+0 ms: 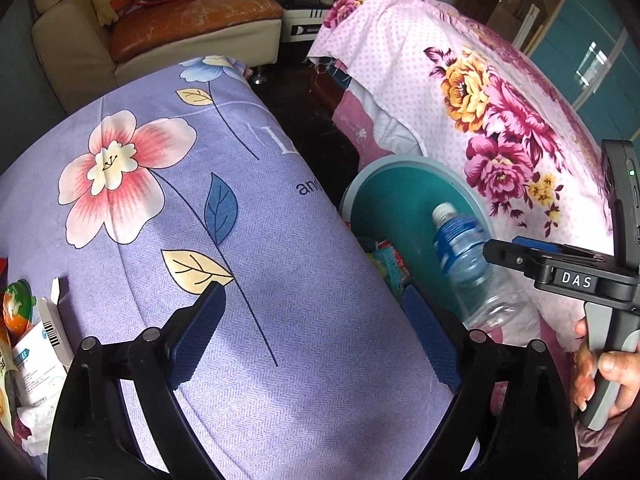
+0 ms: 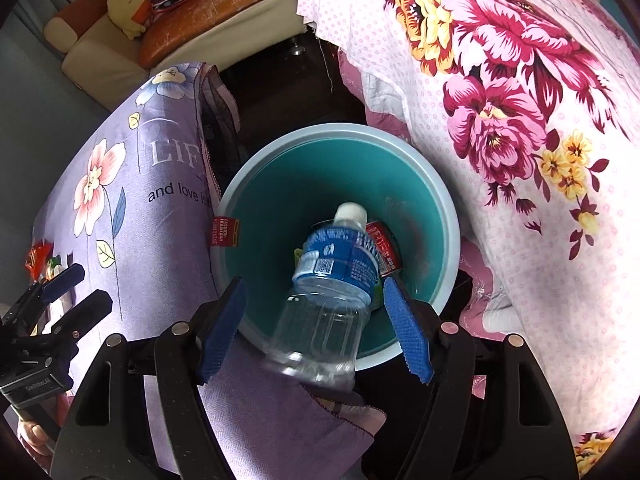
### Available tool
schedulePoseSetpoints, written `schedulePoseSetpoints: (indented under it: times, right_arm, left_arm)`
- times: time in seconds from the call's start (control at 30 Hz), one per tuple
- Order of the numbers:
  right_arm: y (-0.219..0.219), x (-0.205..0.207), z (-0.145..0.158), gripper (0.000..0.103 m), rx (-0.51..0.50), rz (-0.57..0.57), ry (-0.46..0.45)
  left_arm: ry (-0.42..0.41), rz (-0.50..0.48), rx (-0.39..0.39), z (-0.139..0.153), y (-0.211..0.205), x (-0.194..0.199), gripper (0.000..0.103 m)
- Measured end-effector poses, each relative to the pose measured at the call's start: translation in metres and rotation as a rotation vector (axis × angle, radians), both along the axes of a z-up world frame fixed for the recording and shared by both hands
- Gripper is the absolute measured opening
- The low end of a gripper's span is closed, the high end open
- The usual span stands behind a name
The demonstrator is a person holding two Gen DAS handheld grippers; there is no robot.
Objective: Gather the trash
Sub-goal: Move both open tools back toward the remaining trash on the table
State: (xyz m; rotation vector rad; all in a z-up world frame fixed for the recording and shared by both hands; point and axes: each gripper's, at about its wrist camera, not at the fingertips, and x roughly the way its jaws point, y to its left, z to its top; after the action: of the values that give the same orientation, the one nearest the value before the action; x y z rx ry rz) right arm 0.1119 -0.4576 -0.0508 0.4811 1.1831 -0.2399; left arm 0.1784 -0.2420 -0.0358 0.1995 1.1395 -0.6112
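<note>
A clear plastic bottle (image 2: 332,280) with a blue label and white cap hangs tilted, cap first, over the mouth of a teal bin (image 2: 444,200). Its base looks blurred. It lies between the fingers of my right gripper (image 2: 314,292), which is open, with a gap at each blue pad. A red can (image 2: 384,248) lies inside the bin. My left gripper (image 1: 314,292) is open over the purple flowered cloth (image 1: 240,220), holding nothing. In the left wrist view the bottle (image 1: 464,248) leans into the bin (image 1: 400,160) beside the right gripper (image 1: 504,250).
An orange cup (image 1: 16,304), a white carton (image 1: 40,352) and crumpled tissue (image 1: 36,420) lie at the purple cloth's left edge. A pink rose-print cloth (image 1: 480,100) covers furniture right of the bin. A cream sofa (image 1: 160,28) stands behind, across dark floor.
</note>
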Motion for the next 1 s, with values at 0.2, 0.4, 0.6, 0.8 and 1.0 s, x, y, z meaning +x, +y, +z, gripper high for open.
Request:
schedulePoseSetpoints:
  times: [0.2,0.4,0.6,0.8,1.0]
  right_arm:
    - [0.011,-0.007,0.017,0.074,-0.017,0.015,-0.020]
    - [0.040,-0.015,0.028,0.076,-0.021,0.058,-0.023]
    - [0.082,-0.021,0.037,0.077,-0.030,0.140,-0.019]
    - [0.133,-0.028,0.043,0.077,-0.044,0.256,-0.010]
    - [0.179,-0.031,0.048,0.077,-0.058,0.354,0.001]
  left_arm:
    - [-0.008,0.017,-0.011,0.010,0.016,-0.007,0.092]
    - [-0.029,0.048,-0.010,0.021,0.045,-0.017,0.093]
    - [-0.053,0.091,-0.012,0.034,0.082,-0.028,0.093]
    - [-0.090,0.120,0.008,0.042,0.124,-0.044,0.094]
    - [-0.101,0.168,0.012,0.045,0.172,-0.056,0.095]
